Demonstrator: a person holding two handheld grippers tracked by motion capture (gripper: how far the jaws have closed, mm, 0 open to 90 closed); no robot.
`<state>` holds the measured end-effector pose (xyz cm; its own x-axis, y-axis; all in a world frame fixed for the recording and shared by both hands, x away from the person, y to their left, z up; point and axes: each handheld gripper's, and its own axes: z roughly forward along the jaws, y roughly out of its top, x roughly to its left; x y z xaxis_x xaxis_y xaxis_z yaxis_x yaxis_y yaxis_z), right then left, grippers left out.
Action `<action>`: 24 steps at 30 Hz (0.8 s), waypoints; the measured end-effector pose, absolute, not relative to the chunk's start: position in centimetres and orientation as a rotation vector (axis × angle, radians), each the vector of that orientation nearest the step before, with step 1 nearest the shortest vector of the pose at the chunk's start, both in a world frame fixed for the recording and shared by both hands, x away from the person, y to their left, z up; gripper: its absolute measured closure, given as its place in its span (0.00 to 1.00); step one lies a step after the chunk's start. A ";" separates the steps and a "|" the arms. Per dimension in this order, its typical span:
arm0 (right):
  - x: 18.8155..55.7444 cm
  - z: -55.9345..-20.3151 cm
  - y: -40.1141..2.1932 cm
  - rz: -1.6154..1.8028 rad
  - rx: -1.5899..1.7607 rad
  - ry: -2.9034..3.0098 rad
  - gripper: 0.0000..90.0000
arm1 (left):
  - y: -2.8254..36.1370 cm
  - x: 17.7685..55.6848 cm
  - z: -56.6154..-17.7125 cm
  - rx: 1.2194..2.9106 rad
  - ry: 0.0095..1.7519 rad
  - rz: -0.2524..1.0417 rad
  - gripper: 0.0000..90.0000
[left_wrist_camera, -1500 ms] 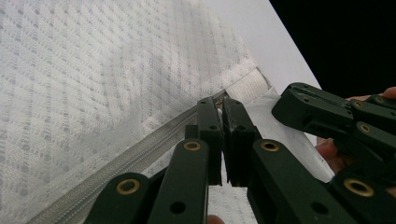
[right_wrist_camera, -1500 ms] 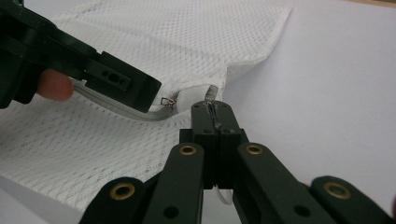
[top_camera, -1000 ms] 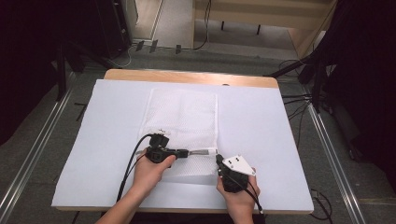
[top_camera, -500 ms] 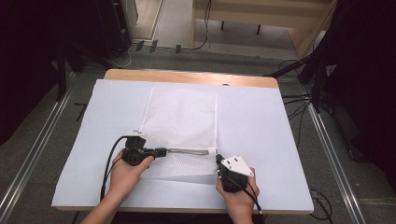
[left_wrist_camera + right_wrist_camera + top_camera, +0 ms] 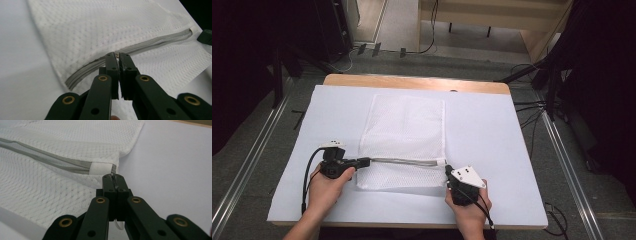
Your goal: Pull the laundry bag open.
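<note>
**White mesh under strain: tearing and slipping along the zipper line**

Starting at the left: left gripper [image 5: 366, 161] at the near left edge of the white mesh laundry bag [image 5: 404, 125], jaws clenched tight in the left gripper view [image 5: 116, 55] on something small at the grey zipper band [image 5: 407, 161], probably the pull, though too small to tell for sure. Risk here: a thin pinch on a small part. Too sharp a tug sideways could slip the jaws off, or snag the slider on loose mesh bunched beside the band.

Across the middle: bag lying flat on the white-covered desk [image 5: 512, 145], zipper band stretched between the two grippers, near the bag's near edge. Risk here: a pull angled upward could lift the whole bag and drag it over the smooth cover instead of working the zipper.

At the right: right gripper [image 5: 446, 170], jaws clenched in the right gripper view [image 5: 114, 178] on the bag's corner just beside the small white fabric tab [image 5: 98, 168] ending the zipper. Risk here: holding by mesh alone. Hard counter-pull could stretch or tear the weave, or let the corner slide out, leaving nothing to brace against.
</note>
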<state>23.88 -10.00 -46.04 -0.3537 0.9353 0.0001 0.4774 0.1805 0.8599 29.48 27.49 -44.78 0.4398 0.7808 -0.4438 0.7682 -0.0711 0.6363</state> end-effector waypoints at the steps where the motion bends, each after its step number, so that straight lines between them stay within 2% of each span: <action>1: 23.9 -46.1 -10.0 1.089 1.325 1.915 1.00 | 27.9 29.4 -44.8 1.819 1.323 0.018 0.98; 13: 24.0 -46.2 -10.2 1.084 1.326 1.917 1.00 | 30.6 28.8 -45.2 1.757 1.348 0.036 0.98; 20: 23.9 -46.3 -10.0 1.128 1.299 1.948 1.00 | 30.7 28.1 -45.2 1.767 1.325 0.120 0.97; 22: 23.7 -46.4 -10.0 1.148 1.283 1.959 1.00 | 31.0 27.8 -45.1 1.757 1.314 0.141 0.93; 24: 23.7 -46.3 -10.0 1.190 1.269 1.976 0.99 | 31.2 27.6 -45.0 1.744 1.295 0.146 0.83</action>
<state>23.67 -10.01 -46.34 -0.4381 0.8979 0.0425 0.4577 0.1821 0.8703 27.57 31.24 -45.01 0.4379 0.8031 -0.4041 0.6928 -0.0149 0.7210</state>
